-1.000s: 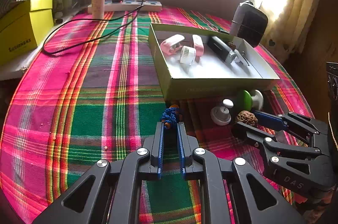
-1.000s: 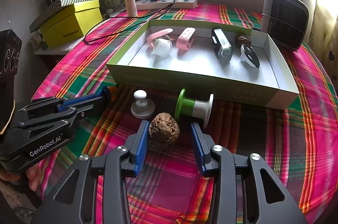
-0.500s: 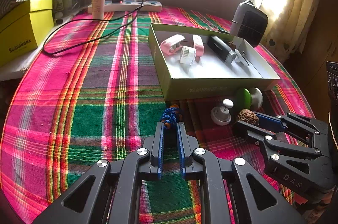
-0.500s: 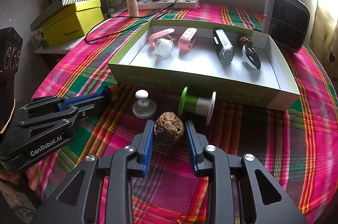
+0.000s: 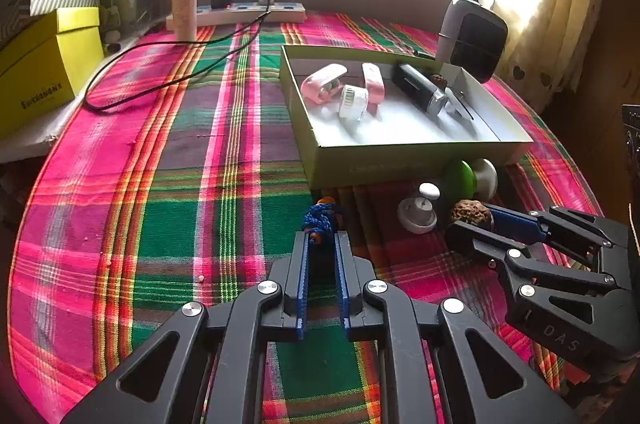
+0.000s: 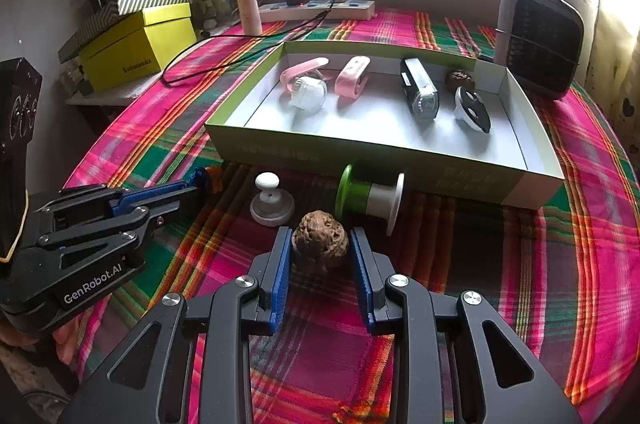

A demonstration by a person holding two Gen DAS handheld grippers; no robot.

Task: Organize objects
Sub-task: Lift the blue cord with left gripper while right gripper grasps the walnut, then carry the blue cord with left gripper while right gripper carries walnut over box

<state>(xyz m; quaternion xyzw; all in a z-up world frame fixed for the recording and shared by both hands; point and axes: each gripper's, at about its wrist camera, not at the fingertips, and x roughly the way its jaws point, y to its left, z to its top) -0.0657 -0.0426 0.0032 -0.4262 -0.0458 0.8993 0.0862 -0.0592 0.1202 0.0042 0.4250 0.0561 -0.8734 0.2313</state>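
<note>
Right gripper [image 6: 320,244] pinches one walnut [image 6: 319,244], roundish, no clear long axis. Just ahead: one spool [image 6: 370,198] lying on its side, axis left-right, and one knob [image 6: 271,202] upright. Left gripper [image 5: 322,238] is pressed together on one blue cord bundle [image 5: 320,220] at its tips.

Both wrist views face the tray [image 5: 420,160] closely.
</note>
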